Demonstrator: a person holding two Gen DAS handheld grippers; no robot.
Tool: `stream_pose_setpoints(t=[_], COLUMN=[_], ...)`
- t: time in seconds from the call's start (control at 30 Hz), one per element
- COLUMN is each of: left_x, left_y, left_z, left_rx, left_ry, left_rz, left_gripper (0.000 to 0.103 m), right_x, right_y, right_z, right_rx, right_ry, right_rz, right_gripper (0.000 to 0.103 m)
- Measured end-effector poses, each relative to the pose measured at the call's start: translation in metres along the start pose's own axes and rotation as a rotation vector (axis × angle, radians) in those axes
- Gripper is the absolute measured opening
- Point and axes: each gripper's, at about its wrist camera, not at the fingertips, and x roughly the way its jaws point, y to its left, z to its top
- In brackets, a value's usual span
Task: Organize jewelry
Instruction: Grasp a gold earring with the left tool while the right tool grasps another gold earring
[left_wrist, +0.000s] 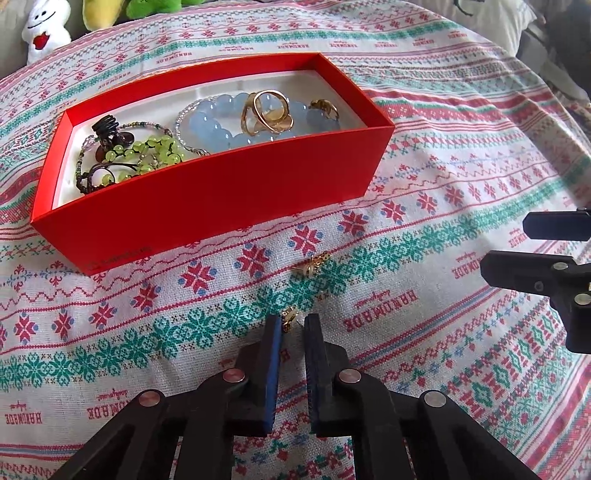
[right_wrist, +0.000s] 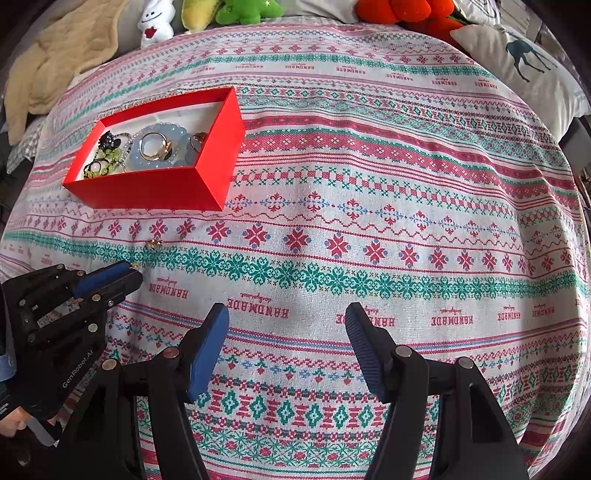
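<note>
You work over a woven cloth (right_wrist: 369, 206) in white, pink, red and teal cross-stitch bands with "HANDMADE" lettering, spread across a soft surface. Along the far edge, left to right: a beige quilted blanket (right_wrist: 62, 62), a white plush toy (right_wrist: 157, 22), a yellow plush (right_wrist: 197, 13), a green plush (right_wrist: 247, 11), an orange plush (right_wrist: 410, 13) and a pale cushion printed with a dark deer (right_wrist: 532, 59).

One open red cardboard box (left_wrist: 221, 195) with a white lining sits far left on the cloth. Inside it: a black hair claw (left_wrist: 105, 125), a green bead strand (left_wrist: 162, 147), one pale-blue bead bracelet (left_wrist: 221, 122) and a large gold ring (left_wrist: 264, 112) lying on the bracelet.

Two small gold earrings lie loose in front of the box. One gold earring (left_wrist: 312, 264) rests free on the teal band. The other small gold earring (left_wrist: 289, 318) sits at the tips of your left gripper (left_wrist: 293, 323), whose blue pads (left_wrist: 275, 354) are drawn nearly together around it; whether they press it, I cannot tell.

Your right gripper (right_wrist: 286, 317) hangs over bare cloth, jaws wide apart, nothing between them.
</note>
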Motion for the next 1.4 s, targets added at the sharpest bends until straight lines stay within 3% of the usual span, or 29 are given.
stream_pose_setpoints(t=[0.37,0.5,0.77,0.9,1.4], left_x=[-0.024,-0.032,-0.042,-0.048,-0.06], left_y=[0.018,0.031,0.06,0.074,0.082], left_z=[0.002,0.002,0.0,-0.002,-0.006], left_rx=[-0.032,-0.064,-0.159,-0.235,-0.254], left_ry=[0.0,0.004,0.024,0.03,0.028], left_rz=[0.086,0.109,0.117,0.077,0.059], left_gripper=[0.007,0.007,0.007,0.007,0.007], right_x=[0.005,0.015,0.03,0.034,0.046], right_y=[0.013,0.026,0.056,0.075,0.102], right_z=[0.004,0.005,0.01,0.016,0.042], right_rx=[-0.008,-0.008,-0.01,-0.034,-0.036], right_ry=[-0.008,0.021,0.022,0.007,-0.034], right_rz=[0.014,0.056,0.079,0.091,0.067], right_gripper=[0.068,0.068,0.068,0.068,0.032])
